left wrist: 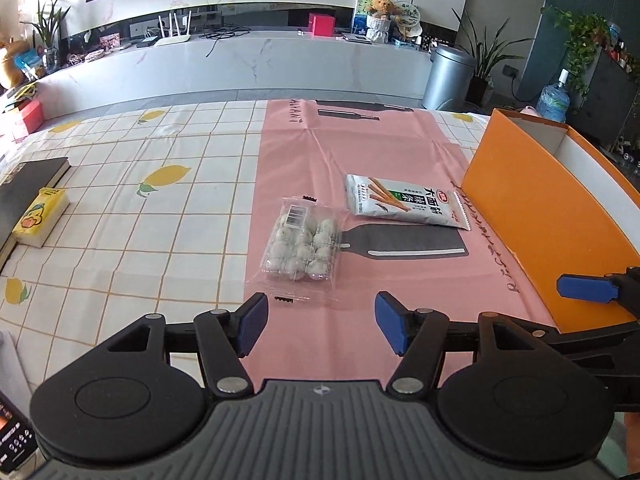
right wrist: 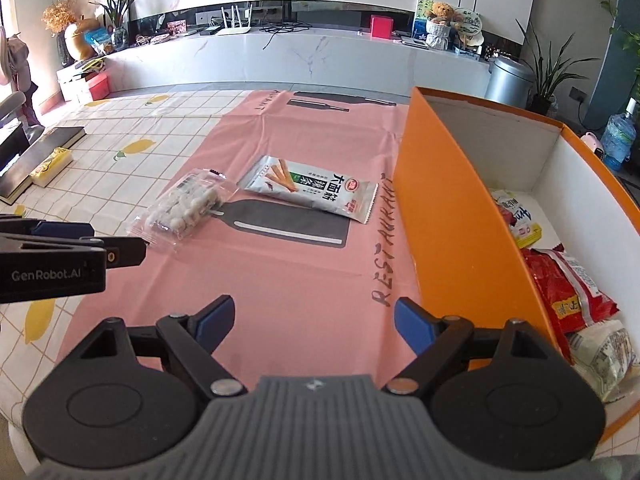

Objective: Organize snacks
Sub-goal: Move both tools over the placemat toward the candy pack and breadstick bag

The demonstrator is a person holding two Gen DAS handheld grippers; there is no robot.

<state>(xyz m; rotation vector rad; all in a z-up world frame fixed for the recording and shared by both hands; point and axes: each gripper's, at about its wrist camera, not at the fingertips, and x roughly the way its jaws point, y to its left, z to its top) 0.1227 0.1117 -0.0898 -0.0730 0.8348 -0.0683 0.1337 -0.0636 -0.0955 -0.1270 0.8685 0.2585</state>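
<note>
At your far left a black hardcover book (left wrist: 30, 184) lies on the lemon-print checked tablecloth (left wrist: 140, 232), a small yellow carton (left wrist: 40, 216) just beside it. Your left gripper (left wrist: 320, 322) hangs with its blue pads apart and nothing between them — the clear plastic pack of round white sweets (left wrist: 302, 246) lies just ahead on the pink plastic mat (left wrist: 296, 152). To its right, apart from it, rests the flat silver-white packet of breadsticks (left wrist: 404, 200), near the orange cardboard box (left wrist: 532, 216). Your right gripper (right wrist: 314, 326) is spread wide and empty over bare mat; the box's near wall stands just right of its right finger (right wrist: 414, 326). Inside the box lie a red snack bag (right wrist: 568, 288), a pale crinkled bag (right wrist: 604, 356) and a white-and-red pouch (right wrist: 516, 216).
</note>
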